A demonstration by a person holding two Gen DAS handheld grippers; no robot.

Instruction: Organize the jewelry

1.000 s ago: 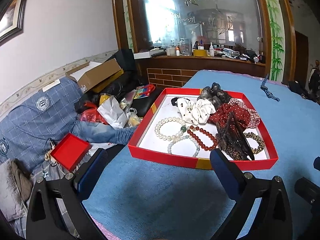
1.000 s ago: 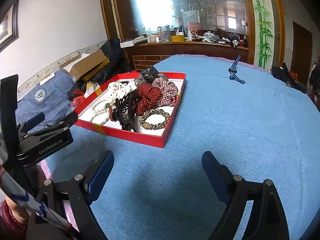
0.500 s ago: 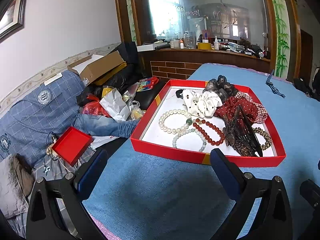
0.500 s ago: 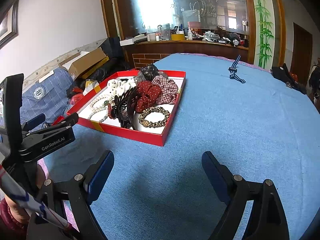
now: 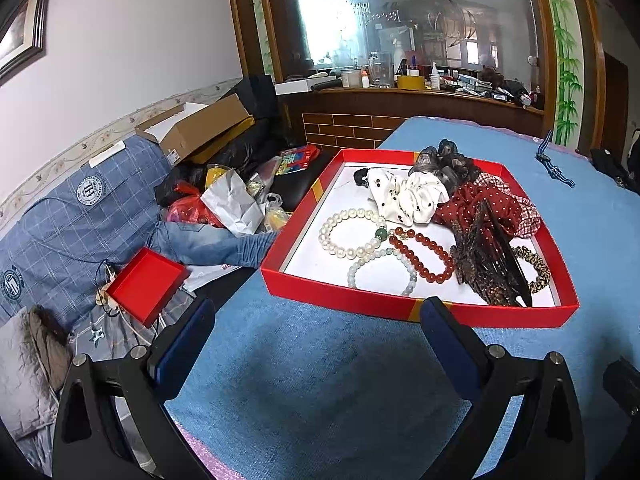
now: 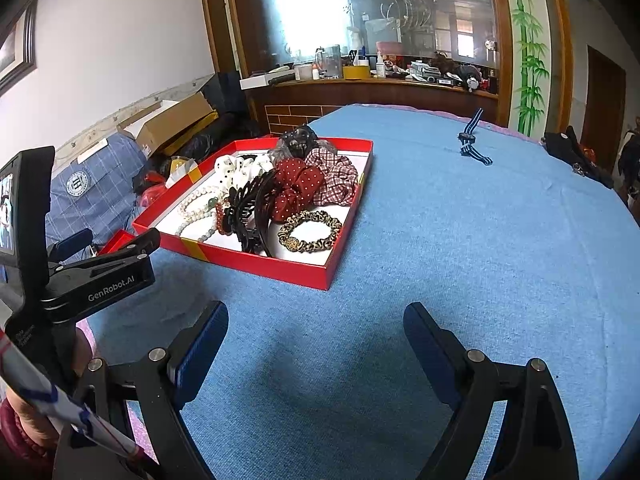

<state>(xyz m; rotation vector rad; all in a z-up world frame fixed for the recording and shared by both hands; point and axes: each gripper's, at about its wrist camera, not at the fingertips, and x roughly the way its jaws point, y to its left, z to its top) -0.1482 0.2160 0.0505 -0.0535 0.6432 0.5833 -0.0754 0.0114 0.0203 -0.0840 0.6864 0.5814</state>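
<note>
Landmark: red tray [image 5: 372, 307], shallow, white-floored, set on the blue tablecloth [image 5: 320, 380] near the table's left edge.

Left of the tray, off the table: blue checked cloth [image 5: 72, 216] with round crests; small red box [image 5: 146, 286] lying on it; open cardboard box [image 5: 200, 128] behind; crumpled bags and paper [image 5: 232, 204] close to the tray's left wall.

Left gripper [image 5: 316, 336]: just short of the tray's near wall, above the cloth, jaws spread wide, nothing between the blue pads.

Inside the tray, left portion: white pearl bracelet [image 5: 340, 236] with one green bead; pale bead bracelet [image 5: 380, 274] nearer the front wall; red bead bracelet [image 5: 424, 256] touching both.

Inside the tray, middle: white black-dotted scrunchie [image 5: 404, 196] toward the back; grey-black gauzy scrunchie [image 5: 444, 164] at the back wall; dark hair claw [image 5: 488, 264] standing on edge near the front wall.

Inside the tray, right portion: red white-dotted scrunchie [image 5: 472, 208]; red checked scrunchie [image 5: 524, 216] beside it; leopard-print scrunchie [image 6: 310, 232] in the front right corner.

Right of the tray: bare cloth; right gripper [image 6: 316, 328] above it, well short of the tray's right front corner, jaws wide apart and empty.

Far right, well apart from the tray: blue-and-white striped strap [image 6: 472, 140] on the cloth; dark items [image 6: 576, 156] at the table's far edge.
</note>
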